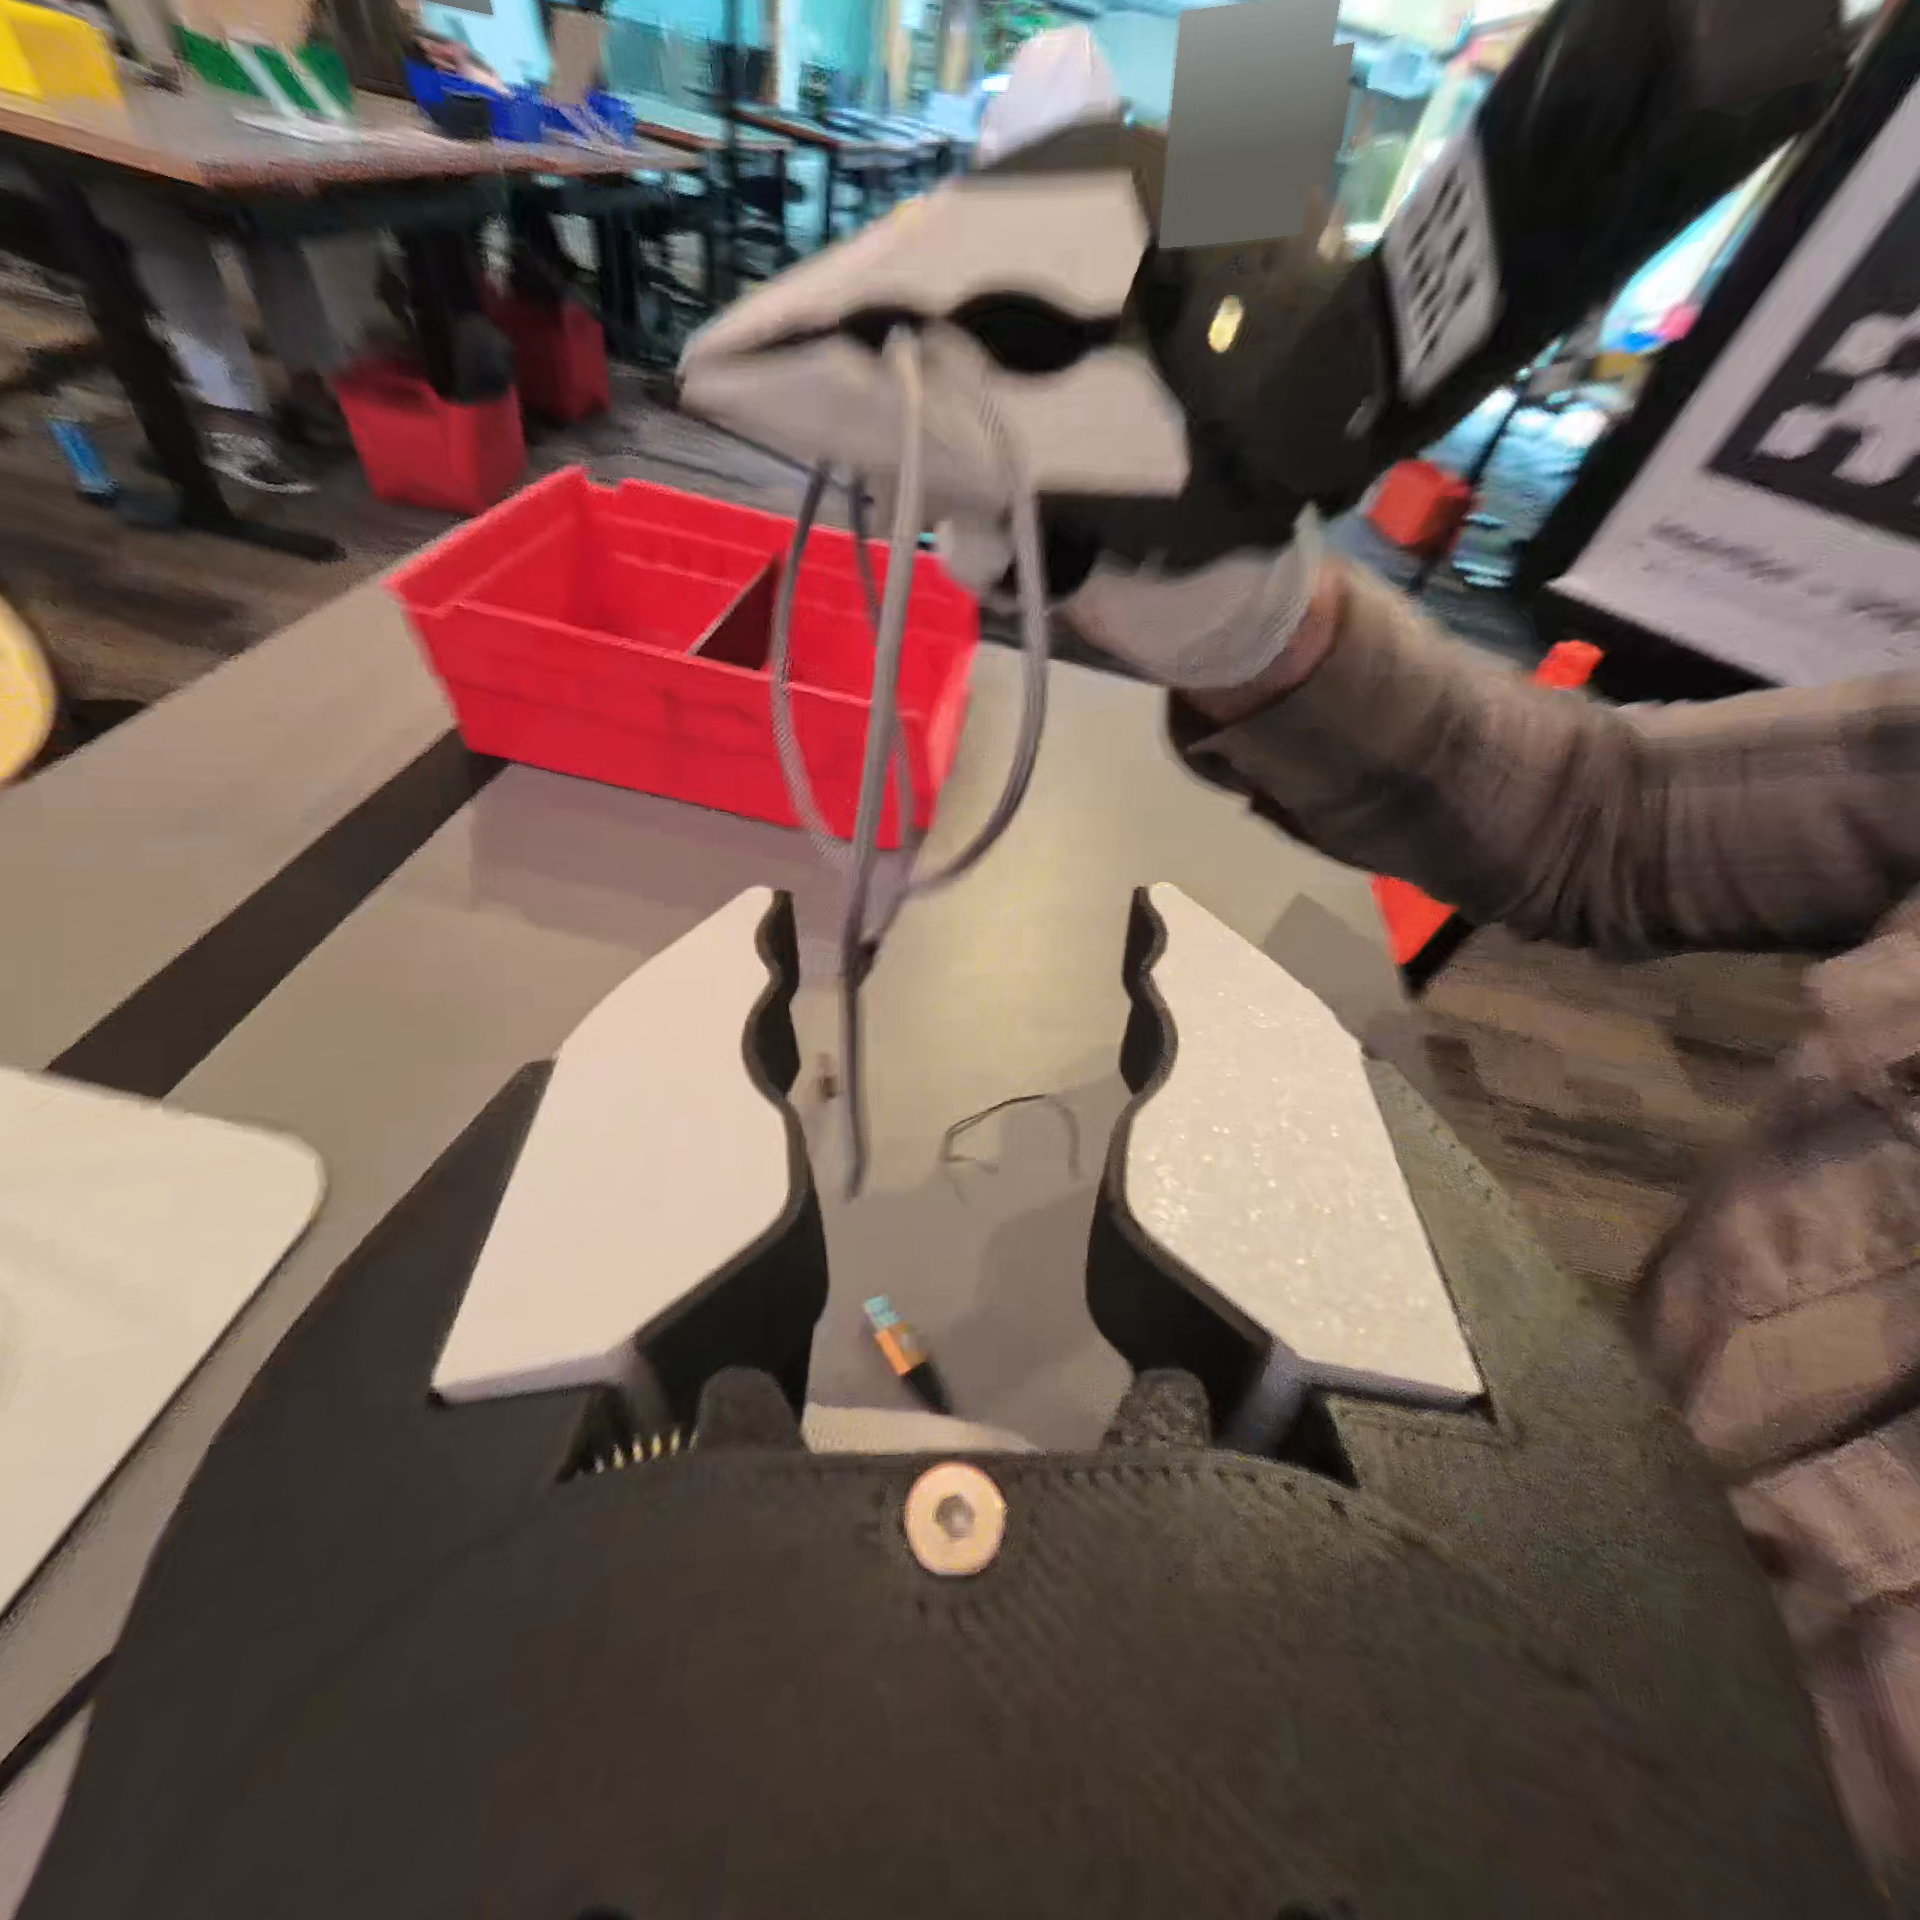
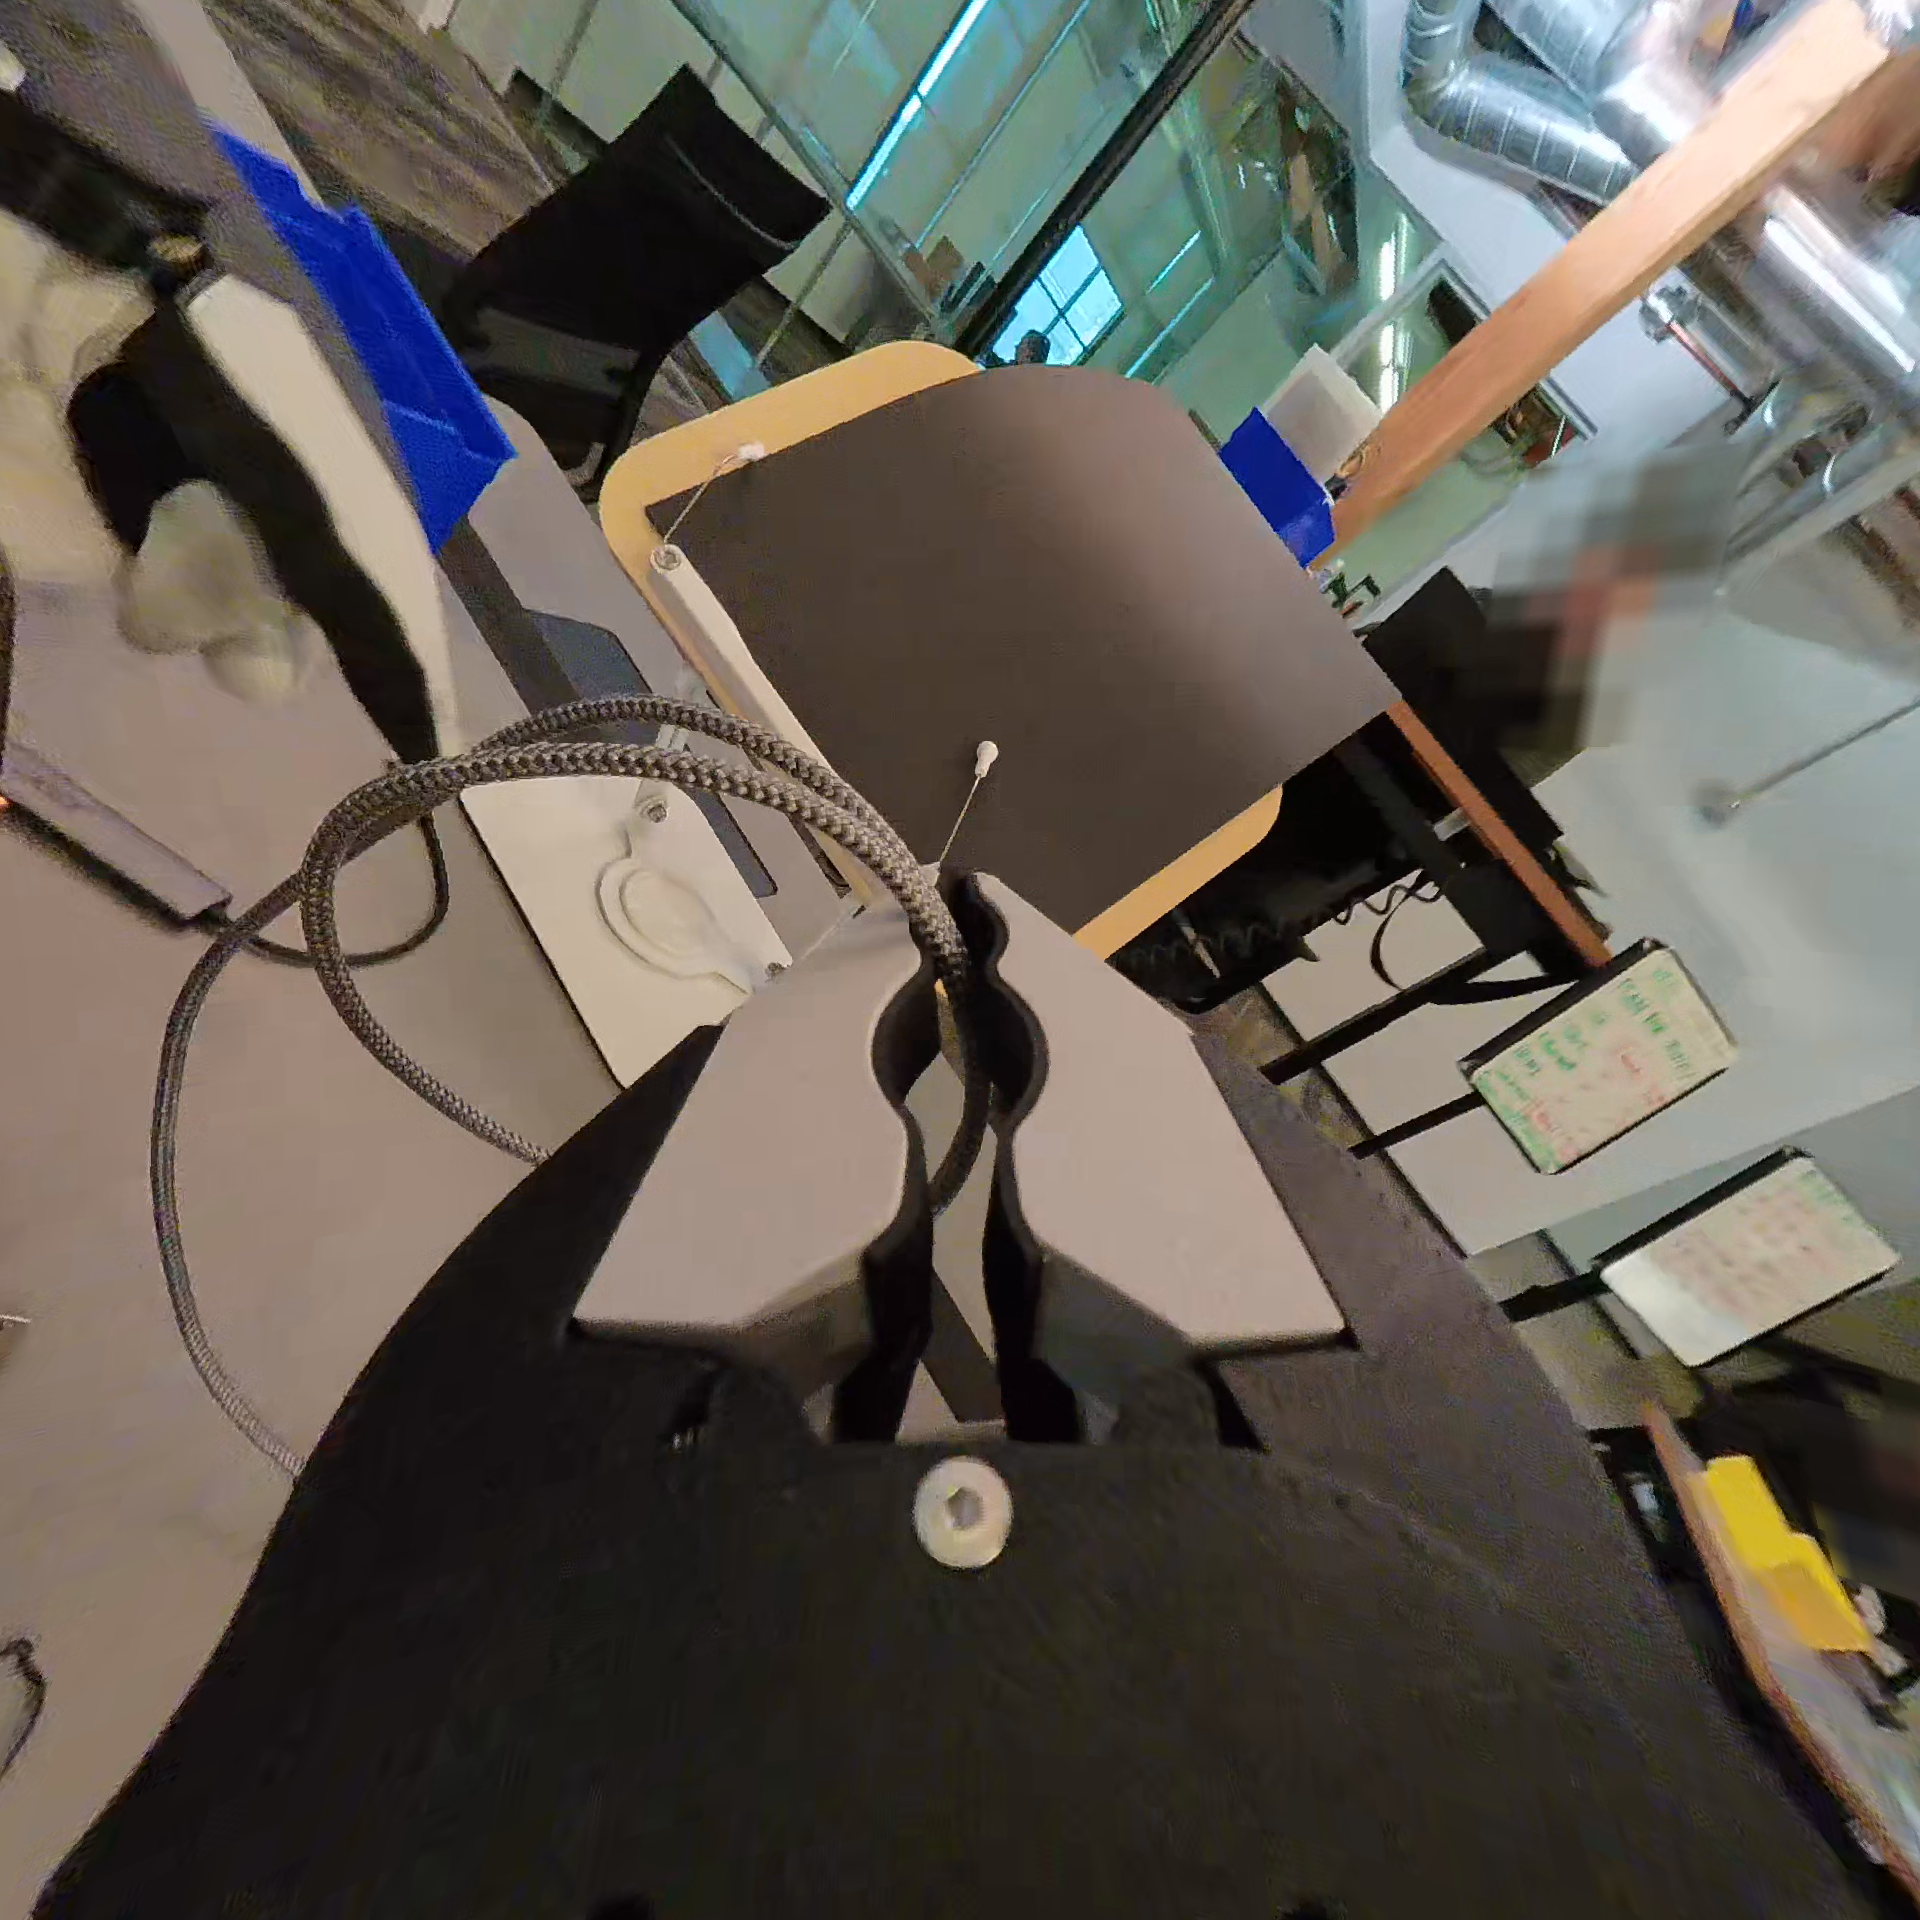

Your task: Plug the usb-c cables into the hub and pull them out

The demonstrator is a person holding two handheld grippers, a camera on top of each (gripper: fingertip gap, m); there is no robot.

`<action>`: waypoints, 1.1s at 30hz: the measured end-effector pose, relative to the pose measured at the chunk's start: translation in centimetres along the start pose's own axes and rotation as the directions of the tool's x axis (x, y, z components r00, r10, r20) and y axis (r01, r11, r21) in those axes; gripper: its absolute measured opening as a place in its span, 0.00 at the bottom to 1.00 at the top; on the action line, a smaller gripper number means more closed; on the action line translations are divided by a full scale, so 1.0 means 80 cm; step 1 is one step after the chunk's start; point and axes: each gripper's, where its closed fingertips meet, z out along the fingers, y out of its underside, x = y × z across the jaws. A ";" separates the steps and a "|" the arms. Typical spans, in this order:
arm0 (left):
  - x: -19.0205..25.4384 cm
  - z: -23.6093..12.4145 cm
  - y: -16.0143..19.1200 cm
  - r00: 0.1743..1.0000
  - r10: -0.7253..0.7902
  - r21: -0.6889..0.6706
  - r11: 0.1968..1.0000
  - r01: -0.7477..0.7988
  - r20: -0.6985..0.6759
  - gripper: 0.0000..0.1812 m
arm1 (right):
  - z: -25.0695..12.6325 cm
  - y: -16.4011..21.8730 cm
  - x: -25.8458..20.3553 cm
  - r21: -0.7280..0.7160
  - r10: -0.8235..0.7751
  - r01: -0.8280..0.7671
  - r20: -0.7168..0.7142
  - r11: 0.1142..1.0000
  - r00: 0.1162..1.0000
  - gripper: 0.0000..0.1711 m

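Note:
In the left wrist view my left gripper (image 1: 961, 904) is open above the grey table (image 1: 343, 935), and its pads press on nothing. A grey braided cable (image 1: 883, 727) hangs in loops from my right gripper (image 1: 717, 358), which is raised above and shut on it. The cable's loose end dangles between my left fingers without touching the pads. A small orange and teal plug (image 1: 896, 1340) lies on the table near the left gripper's base. In the right wrist view my right gripper (image 2: 951, 894) is shut on the braided cable (image 2: 582, 743) at the fingertips. A dark flat device (image 2: 104, 842) with a black lead lies at the far left.
A red divided bin (image 1: 623, 665) stands on the table behind the cable. A white pad (image 1: 125, 1299) lies at the left. A person's gloved hand and sleeve (image 1: 1558, 779) reach in from the right. A blue bin (image 2: 364, 312) and a black panel (image 2: 1018, 623) show beyond. The tips of one gripper are about 11 cm away from the tips of the other.

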 end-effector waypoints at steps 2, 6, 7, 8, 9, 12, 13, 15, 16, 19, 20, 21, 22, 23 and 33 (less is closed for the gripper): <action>-0.010 0.001 0.027 0.998 0.012 -0.002 1.000 -0.012 0.055 0.35 | 0.001 0.003 0.016 -0.018 0.097 -0.096 0.013 0.995 0.995 0.00; -0.016 0.031 0.084 0.997 -0.015 -0.043 0.999 0.019 0.081 0.42 | 0.005 0.009 0.043 -0.045 0.271 -0.271 -0.004 0.962 0.963 0.00; -0.017 0.040 0.090 0.995 0.002 -0.034 0.999 0.001 0.097 0.42 | 0.006 0.010 0.047 -0.045 0.308 -0.308 -0.005 0.950 0.951 0.00; -0.018 0.049 0.097 0.993 0.015 -0.037 0.999 -0.010 0.114 0.42 | 0.007 0.011 0.049 -0.050 0.349 -0.349 -0.005 0.936 0.937 0.00; -0.019 0.059 0.107 0.992 0.019 -0.063 0.998 -0.011 0.123 0.40 | 0.008 0.009 0.051 -0.043 0.392 -0.392 -0.002 0.919 0.920 0.00; -0.029 0.084 0.125 0.982 0.067 -0.106 0.993 -0.048 0.175 0.31 | 0.009 0.008 0.057 -0.032 0.496 -0.496 0.009 0.868 0.868 0.00; -0.030 0.091 0.134 0.983 0.058 -0.133 0.990 -0.035 0.174 0.29 | 0.009 0.006 0.060 -0.024 0.519 -0.519 0.009 0.855 0.855 0.00; -0.033 0.096 0.142 0.981 0.043 -0.138 0.990 -0.016 0.190 0.17 | 0.006 0.000 0.064 0.000 0.569 -0.569 0.029 0.822 0.822 0.00; -0.032 0.098 0.145 0.982 0.036 -0.131 0.991 -0.012 0.186 0.13 | 0.005 -0.002 0.068 0.014 0.595 -0.596 0.039 0.803 0.803 0.00; -0.027 0.101 0.133 0.983 0.035 -0.051 0.998 -0.026 0.180 0.02 | -0.002 -0.014 0.073 0.068 0.686 -0.693 0.105 0.718 0.720 0.00; -0.026 0.105 0.130 0.982 0.054 -0.036 0.998 -0.048 0.183 0.02 | -0.004 -0.020 0.072 0.081 0.717 -0.729 0.137 0.680 0.684 0.00; -0.026 0.109 0.124 0.973 0.098 -0.018 0.995 -0.097 0.208 0.02 | -0.007 -0.026 0.071 0.101 0.744 -0.763 0.172 0.639 0.646 0.00; -0.020 0.114 0.117 0.967 0.151 0.012 0.988 -0.157 0.205 0.02 | -0.010 -0.032 0.069 0.111 0.769 -0.797 0.213 0.594 0.603 0.00; -0.012 0.120 0.109 0.955 0.212 0.035 0.974 -0.224 0.208 0.02 | -0.013 -0.037 0.067 0.118 0.790 -0.827 0.246 0.550 0.561 0.00; -0.027 0.099 0.008 0.231 0.744 -0.226 0.458 -0.860 0.627 0.02 | -0.057 -0.054 0.001 -0.022 0.808 -0.956 0.540 0.293 0.235 0.00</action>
